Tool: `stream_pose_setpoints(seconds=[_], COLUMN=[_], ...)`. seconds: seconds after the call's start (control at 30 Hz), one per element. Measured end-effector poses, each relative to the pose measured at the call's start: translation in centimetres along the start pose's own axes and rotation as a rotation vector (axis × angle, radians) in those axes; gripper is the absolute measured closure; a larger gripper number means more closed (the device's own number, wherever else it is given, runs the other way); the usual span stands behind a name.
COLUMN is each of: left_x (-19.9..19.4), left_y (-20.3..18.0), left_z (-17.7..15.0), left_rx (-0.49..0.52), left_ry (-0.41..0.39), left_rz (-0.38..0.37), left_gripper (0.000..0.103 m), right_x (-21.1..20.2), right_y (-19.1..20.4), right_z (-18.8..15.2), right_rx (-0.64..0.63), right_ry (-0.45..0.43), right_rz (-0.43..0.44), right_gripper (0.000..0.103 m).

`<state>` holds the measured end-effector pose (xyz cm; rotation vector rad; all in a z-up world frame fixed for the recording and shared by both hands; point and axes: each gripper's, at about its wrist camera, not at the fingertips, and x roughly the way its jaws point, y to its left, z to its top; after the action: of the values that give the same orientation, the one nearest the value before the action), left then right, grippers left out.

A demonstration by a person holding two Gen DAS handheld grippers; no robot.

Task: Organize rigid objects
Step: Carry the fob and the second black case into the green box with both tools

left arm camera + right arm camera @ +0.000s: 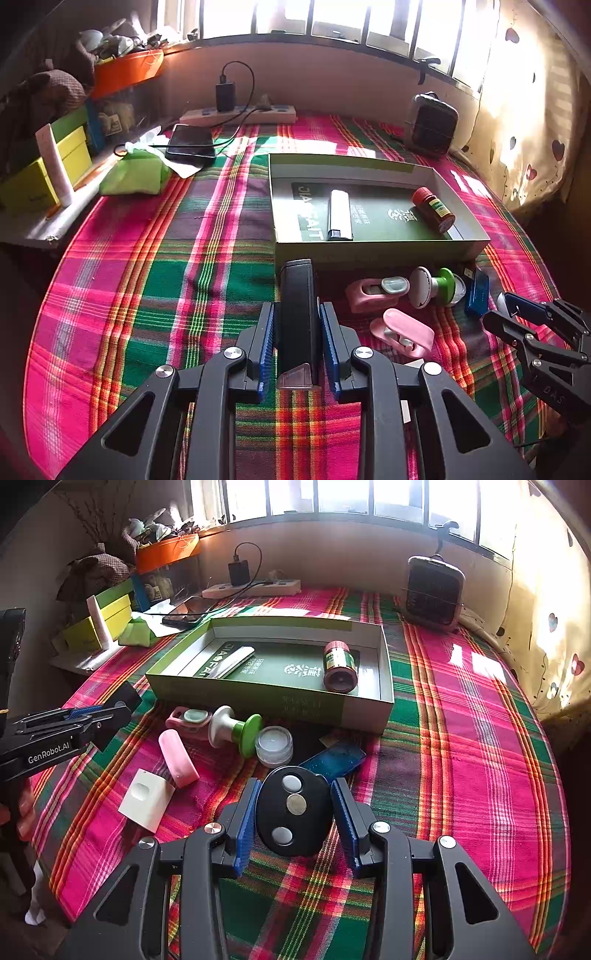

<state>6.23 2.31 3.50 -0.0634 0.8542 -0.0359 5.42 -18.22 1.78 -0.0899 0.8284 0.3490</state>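
Two pairs of tongs each grip one thing. From the left wrist, the left gripper (298,343) is clamped narrowly on a long black device (297,314), its long axis running straight ahead along the fingers toward the green box (373,251); bare plaid cloth (147,295) lies open to its left; small objects crowd its right, where the right gripper (517,314) enters. From the right wrist, the right gripper (295,812) holds a black oval remote (293,810) by its sides, long axis pointing ahead; a blue case (334,758) lies just beyond; open cloth (461,757) spreads rightward; the left gripper (92,716) shows at far left.
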Motion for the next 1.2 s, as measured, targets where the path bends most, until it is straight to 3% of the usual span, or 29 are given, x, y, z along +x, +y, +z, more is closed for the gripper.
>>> stream_pose_setpoints(seconds=[0.63, 1.2], left_x=[0.2, 4.8], left_y=[0.2, -0.2], left_z=[4.5, 8.6], left_rx=[0.023, 0.047], left_ry=[-0.044, -0.019], left_rz=[-0.041, -0.077], left_gripper=[0.080, 0.080], right_x=[-0.5, 4.8], right_y=[0.1, -0.3], right_z=[4.8, 10.0], right_rx=[-0.018, -0.040], right_ry=[-0.068, -0.042], right_rz=[0.006, 0.031], right_gripper=[0.063, 0.063])
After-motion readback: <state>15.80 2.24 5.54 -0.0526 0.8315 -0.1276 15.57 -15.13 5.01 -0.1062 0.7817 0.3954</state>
